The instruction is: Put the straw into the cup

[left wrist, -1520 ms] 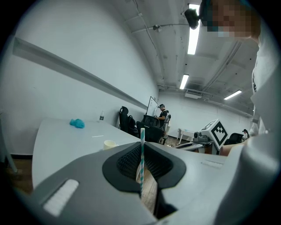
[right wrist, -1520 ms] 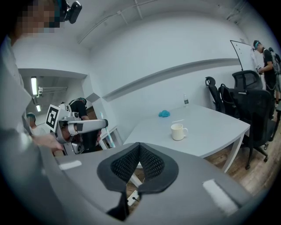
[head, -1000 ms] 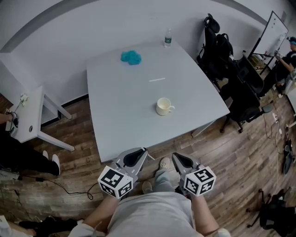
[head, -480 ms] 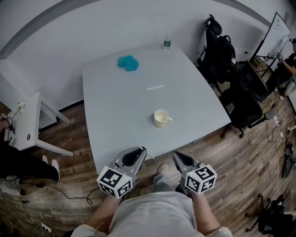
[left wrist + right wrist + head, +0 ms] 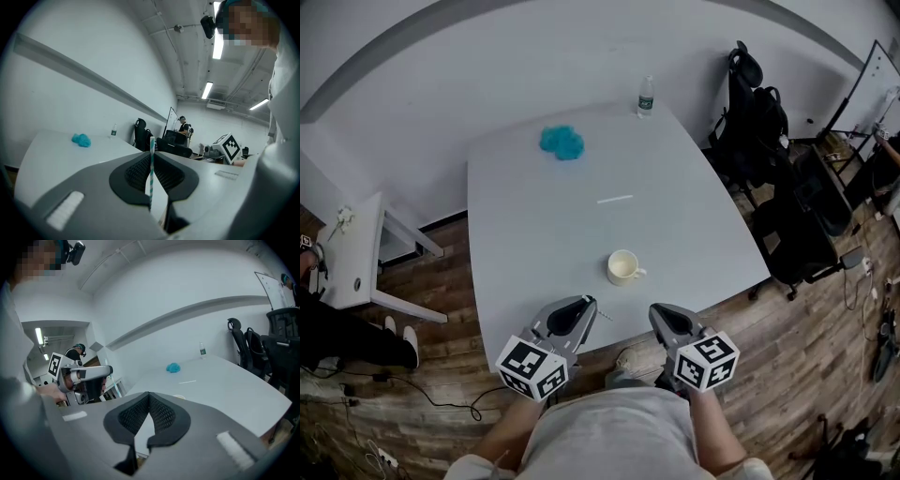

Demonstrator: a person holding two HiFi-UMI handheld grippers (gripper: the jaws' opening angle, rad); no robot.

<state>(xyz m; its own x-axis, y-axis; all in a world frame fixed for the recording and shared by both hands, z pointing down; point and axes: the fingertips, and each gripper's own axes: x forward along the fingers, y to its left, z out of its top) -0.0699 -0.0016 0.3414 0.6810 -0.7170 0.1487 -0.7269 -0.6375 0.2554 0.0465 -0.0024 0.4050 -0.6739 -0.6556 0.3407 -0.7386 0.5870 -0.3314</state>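
A cream cup [image 5: 623,268] stands near the front edge of the grey table [image 5: 516,234]. My left gripper [image 5: 584,307] hovers over the front edge, left of and nearer than the cup. It is shut on a teal-and-white striped straw [image 5: 150,174], which stands upright between the jaws. My right gripper [image 5: 659,315] is level with it, right of the cup, and shut with nothing in it [image 5: 149,395]. A second thin white stick [image 5: 615,199] lies mid-table beyond the cup. The right gripper view shows only the cup's rim [image 5: 178,396] over its jaws.
A crumpled blue cloth [image 5: 562,142] lies at the back left of the table and a water bottle [image 5: 646,97] stands at the back edge. Black office chairs [image 5: 769,159] crowd the right side. A small white side table [image 5: 352,248] is at the left.
The table has slid nearer and lower in the head view, so the cup is closer to both grippers. The grippers keep the same pose and the same hold.
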